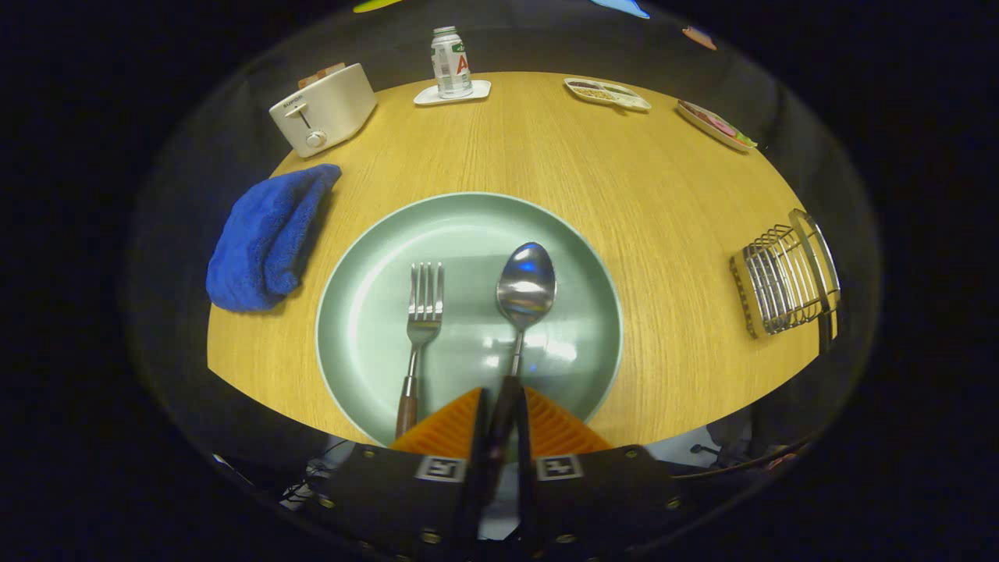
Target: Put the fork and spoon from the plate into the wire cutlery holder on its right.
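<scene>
Between the fingers of the hand-held gripper (499, 425) sits the dark handle of the spoon (524, 297), the fingers drawn close on either side and seemingly pressing on it. Its bowl reaches ahead onto the green plate (375, 257). Just to the left of the fingers lies the fork (420, 328), tines pointing away, its handle near the plate's rim. Well off to the right on the bench (624, 179) stands the wire cutlery holder (784, 277). The grip is at the handle's very end, so I'd judge the heavy bowl could droop or swivel on the lift, and a swinging spoon might catch the holder's wires or knock the fork.
</scene>
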Demonstrator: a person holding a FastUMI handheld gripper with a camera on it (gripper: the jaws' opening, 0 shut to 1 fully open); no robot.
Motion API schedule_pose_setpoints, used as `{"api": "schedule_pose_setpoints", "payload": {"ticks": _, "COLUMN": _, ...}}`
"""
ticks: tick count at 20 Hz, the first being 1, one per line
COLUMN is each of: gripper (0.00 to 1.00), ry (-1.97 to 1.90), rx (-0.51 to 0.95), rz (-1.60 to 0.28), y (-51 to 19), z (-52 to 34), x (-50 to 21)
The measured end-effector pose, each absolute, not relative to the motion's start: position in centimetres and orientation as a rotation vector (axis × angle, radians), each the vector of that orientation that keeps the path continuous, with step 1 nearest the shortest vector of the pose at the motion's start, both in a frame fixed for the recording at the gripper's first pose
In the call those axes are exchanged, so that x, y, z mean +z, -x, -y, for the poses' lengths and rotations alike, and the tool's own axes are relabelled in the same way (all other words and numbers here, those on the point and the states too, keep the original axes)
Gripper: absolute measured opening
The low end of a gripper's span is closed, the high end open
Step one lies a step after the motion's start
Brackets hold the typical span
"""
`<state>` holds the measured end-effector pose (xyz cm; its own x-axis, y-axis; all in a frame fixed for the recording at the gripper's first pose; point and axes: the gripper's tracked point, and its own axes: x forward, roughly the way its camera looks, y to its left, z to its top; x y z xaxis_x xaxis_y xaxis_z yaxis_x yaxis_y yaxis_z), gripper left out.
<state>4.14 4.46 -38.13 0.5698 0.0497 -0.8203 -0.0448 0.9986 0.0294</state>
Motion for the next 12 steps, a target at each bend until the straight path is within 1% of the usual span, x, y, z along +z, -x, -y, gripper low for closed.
{"api": "schedule_pose_setpoints", "payload": {"ticks": 1, "gripper": 0.15, "ry": 0.004, "rx": 0.048, "rz": -0.968, "y": -4.4, "z": -4.2, "x": -38.7}}
{"api": "schedule_pose_setpoints", "payload": {"ticks": 3, "gripper": 0.15, "ry": 0.008, "rx": 0.043, "rz": -0.970, "y": -4.3, "z": -4.3, "x": -38.7}}
{"api": "schedule_pose_setpoints", "payload": {"ticks": 4, "gripper": 0.05, "ry": 0.023, "rx": 0.048, "rz": -0.976, "y": -4.3, "z": -4.0, "x": -38.7}}
{"api": "schedule_pose_setpoints", "payload": {"ticks": 8, "gripper": 0.05, "ry": 0.042, "rx": 0.029, "rz": -0.970, "y": -4.2, "z": -3.8, "x": -38.3}}
{"api": "schedule_pose_setpoints", "payload": {"ticks": 12, "gripper": 0.05, "ry": 0.020, "rx": 0.065, "rz": -0.863, "y": -4.8, "z": -4.8, "x": -36.6}}
